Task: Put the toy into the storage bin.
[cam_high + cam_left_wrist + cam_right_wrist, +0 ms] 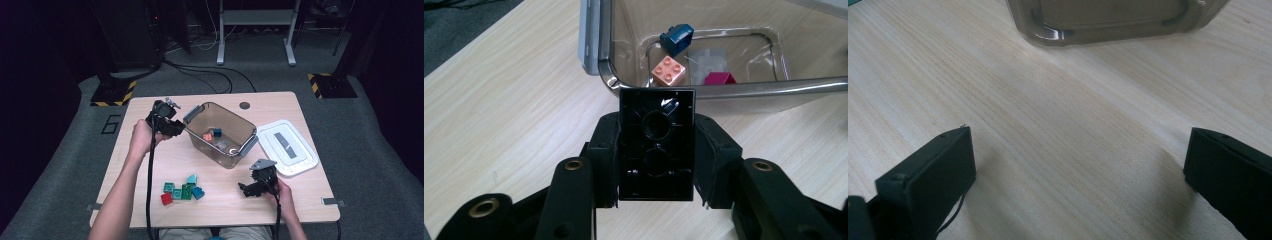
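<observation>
The left gripper (pixel 656 155) clamps a black brick (pixel 656 145) beside the clear bin (pixel 724 92). The right gripper (pixel 1078 180) rests wide open, empty, over the table (pixel 1048 125)

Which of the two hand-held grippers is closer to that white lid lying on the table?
The right. The right gripper sits just beside the white lid, at its near-left corner. The left gripper, clamped on a black brick, is across the clear bin, at its far side from the lid.

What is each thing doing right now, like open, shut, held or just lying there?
Left gripper: shut on black brick.
Black brick: held, near the bin rim.
Right gripper: open, empty.
Bin: open, bricks inside.
Lid: off, flat beside bin.
Loose bricks: lying on table.
</observation>
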Demonstrator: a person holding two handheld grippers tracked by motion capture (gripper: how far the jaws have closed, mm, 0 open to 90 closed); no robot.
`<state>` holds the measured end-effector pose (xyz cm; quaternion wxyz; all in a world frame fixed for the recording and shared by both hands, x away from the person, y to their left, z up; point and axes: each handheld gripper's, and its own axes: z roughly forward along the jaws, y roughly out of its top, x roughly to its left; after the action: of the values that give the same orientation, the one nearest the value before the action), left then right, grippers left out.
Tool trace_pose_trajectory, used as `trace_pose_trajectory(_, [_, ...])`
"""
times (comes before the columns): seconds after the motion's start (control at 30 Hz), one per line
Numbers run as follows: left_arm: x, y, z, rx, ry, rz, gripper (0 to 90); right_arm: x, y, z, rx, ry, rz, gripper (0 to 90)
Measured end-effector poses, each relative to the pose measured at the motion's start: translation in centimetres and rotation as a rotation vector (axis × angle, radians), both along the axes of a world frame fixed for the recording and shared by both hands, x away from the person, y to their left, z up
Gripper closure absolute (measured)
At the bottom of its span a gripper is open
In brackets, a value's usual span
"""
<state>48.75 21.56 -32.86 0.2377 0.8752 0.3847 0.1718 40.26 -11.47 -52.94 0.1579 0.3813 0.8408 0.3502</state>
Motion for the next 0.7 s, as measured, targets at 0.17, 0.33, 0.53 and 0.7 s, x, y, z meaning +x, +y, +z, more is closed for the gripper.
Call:
trace_pose_trajectory(0.17, [0.4,-0.8,0.5,0.001,-0.017,-0.005,59.0,0.0,0.0,0.0,0.0,0.0,0.0,0.0])
trace_pose_trajectory(0.33, [1.2,-1.8,0.7,0.004,-0.025,-0.01,59.0,0.0,0.0,0.0,0.0,0.0,0.0,0.0])
trace_pose_trajectory(0.53, [2.0,-2.9,0.8,0.007,-0.024,-0.021,59.0,0.0,0.0,0.0,0.0,0.0,-0.001,0.0])
trace_pose_trajectory(0.7, [2.7,-3.6,0.7,-0.006,-0.026,-0.025,59.0,0.0,0.0,0.0,0.0,0.001,0.0,0.0])
